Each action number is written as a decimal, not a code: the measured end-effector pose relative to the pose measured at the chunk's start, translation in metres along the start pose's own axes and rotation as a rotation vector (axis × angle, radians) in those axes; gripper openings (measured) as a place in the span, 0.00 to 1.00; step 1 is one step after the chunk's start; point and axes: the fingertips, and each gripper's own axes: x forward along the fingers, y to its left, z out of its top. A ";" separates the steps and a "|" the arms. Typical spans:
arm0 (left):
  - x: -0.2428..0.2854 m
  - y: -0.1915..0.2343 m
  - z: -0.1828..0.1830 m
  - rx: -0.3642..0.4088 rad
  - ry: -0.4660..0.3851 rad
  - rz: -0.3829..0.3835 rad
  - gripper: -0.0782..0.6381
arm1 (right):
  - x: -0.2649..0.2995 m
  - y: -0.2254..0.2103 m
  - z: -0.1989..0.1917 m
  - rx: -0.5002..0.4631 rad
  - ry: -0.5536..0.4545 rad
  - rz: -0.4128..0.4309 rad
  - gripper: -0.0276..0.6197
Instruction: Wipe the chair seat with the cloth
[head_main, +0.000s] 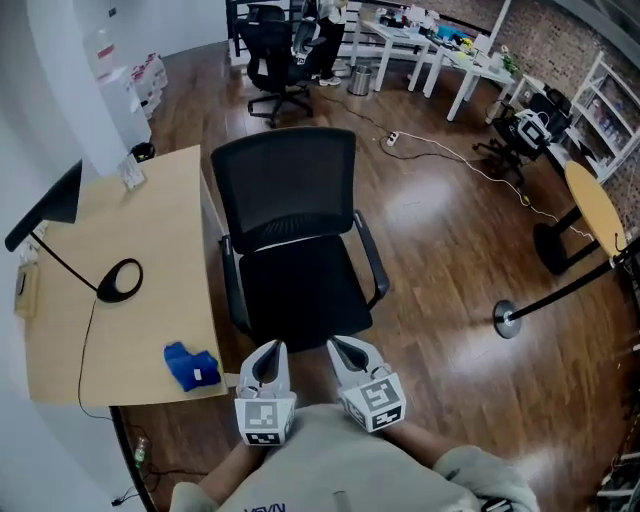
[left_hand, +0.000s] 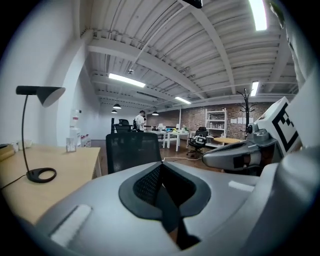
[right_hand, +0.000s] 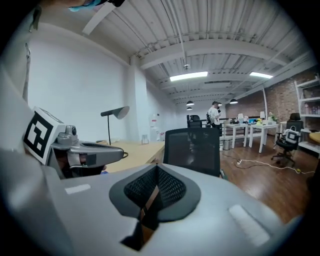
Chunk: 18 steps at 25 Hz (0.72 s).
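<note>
A black office chair (head_main: 296, 240) stands in front of me, its dark seat (head_main: 300, 288) bare and its mesh back (left_hand: 132, 150) facing both gripper views. The blue cloth (head_main: 191, 366) lies crumpled on the near corner of the wooden desk (head_main: 160, 240), left of the chair. My left gripper (head_main: 268, 352) and right gripper (head_main: 346, 351) hover side by side just before the seat's front edge, both shut with nothing between the jaws. In the right gripper view the chair back (right_hand: 193, 148) rises beyond the closed jaws.
A black desk lamp (head_main: 110, 280) and its cable sit on the desk. A stanchion base (head_main: 508, 320) with a belt stands on the wood floor to the right. Another office chair (head_main: 272, 60), white tables (head_main: 440, 50) and a person stand far back.
</note>
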 end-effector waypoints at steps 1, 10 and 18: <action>0.005 -0.018 0.001 0.002 0.002 -0.010 0.11 | -0.013 -0.011 -0.001 0.002 -0.009 -0.010 0.05; 0.022 -0.142 -0.012 -0.023 0.032 -0.008 0.12 | -0.113 -0.091 -0.026 0.048 -0.035 -0.046 0.05; 0.000 -0.176 -0.016 -0.002 0.060 0.062 0.12 | -0.146 -0.101 -0.032 0.033 -0.050 0.038 0.05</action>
